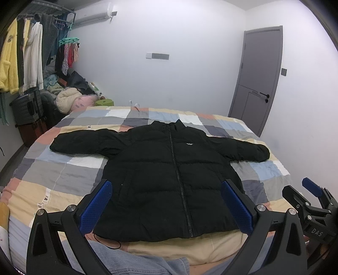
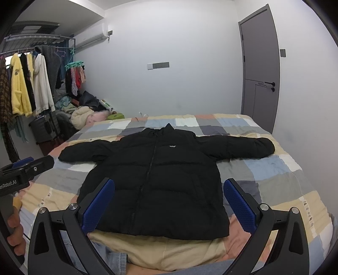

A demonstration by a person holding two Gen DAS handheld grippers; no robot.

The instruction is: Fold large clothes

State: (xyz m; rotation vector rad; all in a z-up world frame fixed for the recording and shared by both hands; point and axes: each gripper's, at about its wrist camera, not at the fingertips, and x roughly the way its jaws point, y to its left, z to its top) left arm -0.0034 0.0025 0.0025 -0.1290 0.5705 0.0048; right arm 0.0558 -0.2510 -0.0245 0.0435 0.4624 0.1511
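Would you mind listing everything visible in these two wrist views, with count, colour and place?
jacket: one, black, spread flat face up on the bed, zipped, sleeves out to both sides
bed cover: one, patchwork of beige, grey, blue, white and salmon, under the jacket
door: one, grey, shut, far right wall
air conditioner: one, white, high on the far wall
clothes rack: one, hung with yellow, white and dark garments, far left
suitcase: one, dark, below the rack
pile of clothes: one, mixed colours, far left corner
left gripper: one, black with blue pads, open, near the hem
right gripper: one, black with blue pads, open, near the hem
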